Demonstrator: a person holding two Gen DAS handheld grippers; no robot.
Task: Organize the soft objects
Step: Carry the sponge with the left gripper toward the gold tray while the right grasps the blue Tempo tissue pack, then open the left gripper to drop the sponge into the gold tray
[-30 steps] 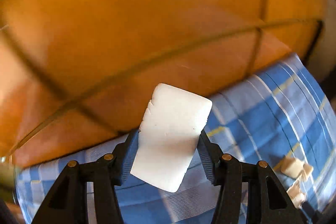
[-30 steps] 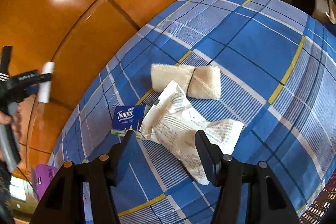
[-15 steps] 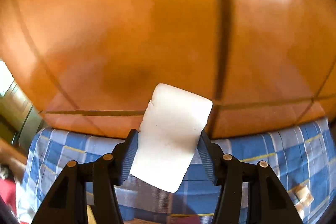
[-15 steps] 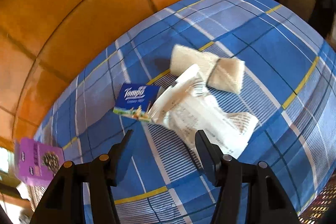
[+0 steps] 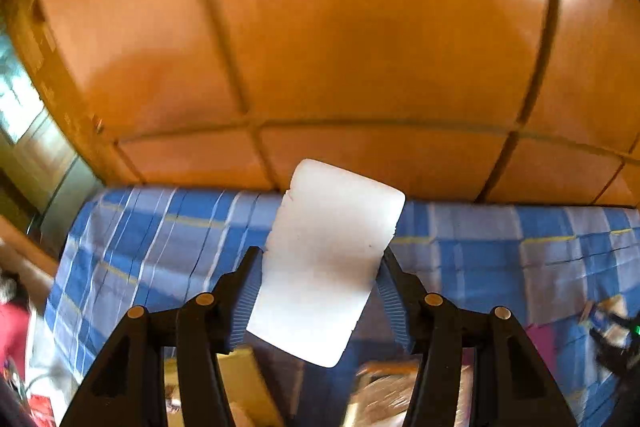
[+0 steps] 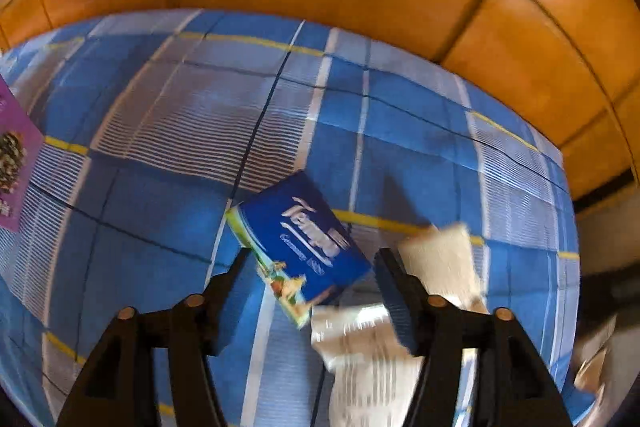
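My left gripper (image 5: pixel 320 263) is shut on a white soft block (image 5: pixel 330 259) and holds it in the air above the blue plaid cloth (image 5: pixel 160 247). My right gripper (image 6: pixel 312 263) is open and empty, low over the cloth (image 6: pixel 180 131). A blue Tempo tissue pack (image 6: pixel 302 243) lies between and just ahead of its fingertips. A crumpled white printed wrapper (image 6: pixel 360 351) lies under the right finger. A beige folded towel (image 6: pixel 440 263) lies just right of it.
A purple box (image 6: pixel 16 155) lies at the left edge of the right wrist view. Orange wooden panels (image 5: pixel 320 47) rise behind the cloth. Blurred yellow and shiny packages (image 5: pixel 248 387) lie below the left gripper. Red items (image 5: pixel 16 331) sit at far left.
The left gripper has tilted down with the white block, so more cloth shows. The right gripper has swung left and closer, so the tissue pack now sits between its fingers.
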